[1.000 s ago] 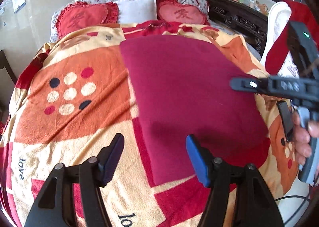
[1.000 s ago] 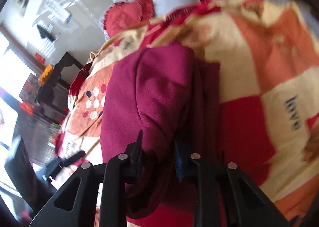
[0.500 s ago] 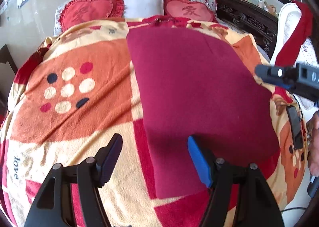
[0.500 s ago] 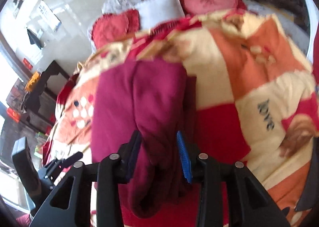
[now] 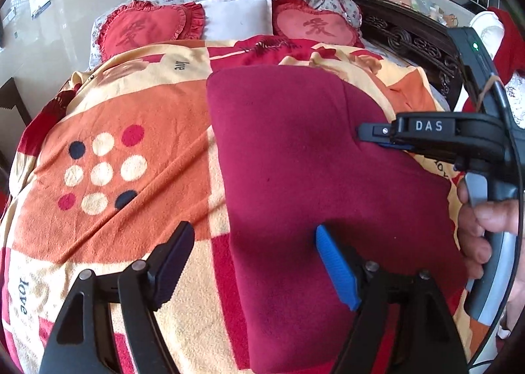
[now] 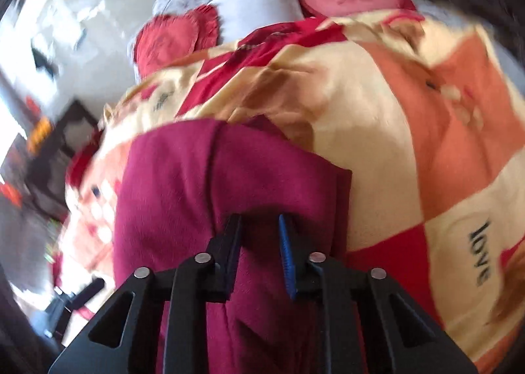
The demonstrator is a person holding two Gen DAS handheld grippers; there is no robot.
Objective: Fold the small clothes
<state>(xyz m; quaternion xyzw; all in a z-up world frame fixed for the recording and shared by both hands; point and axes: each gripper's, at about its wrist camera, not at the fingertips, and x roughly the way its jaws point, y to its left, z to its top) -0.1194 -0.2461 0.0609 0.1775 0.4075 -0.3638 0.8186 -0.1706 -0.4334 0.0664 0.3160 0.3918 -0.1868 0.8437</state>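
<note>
**Right gripper pinches the maroon cloth's edge**

Flat across the bed lies the maroon cloth [image 5: 295, 177], a plain dark-red piece spread over the patterned blanket [image 5: 131, 151], its long side running from the near edge of the bed toward the pillows. From the right wrist view the same cloth [image 6: 183, 183] bunches upward between the two fingers, with a fold ridge running up from the jaws and a second layer showing along its right side.

The right gripper [image 6: 259, 242] is closed on that bunched edge, fabric filling the narrow gap between the black finger and the blue-padded one. From the left wrist view it [image 5: 370, 136] reaches in from the right, its tips at the cloth's right edge, and the person's right hand [image 5: 485, 229] wraps its handle.

The left gripper [image 5: 252, 262] hovers above the near end of the cloth with its jaws spread wide, holding nothing; its blue pad is over the maroon fabric and its dark pad over the blanket.

Beyond the blanket sit two red heart-shaped cushions [image 5: 147, 29] and a white pillow [image 5: 239, 16] between them.
</note>
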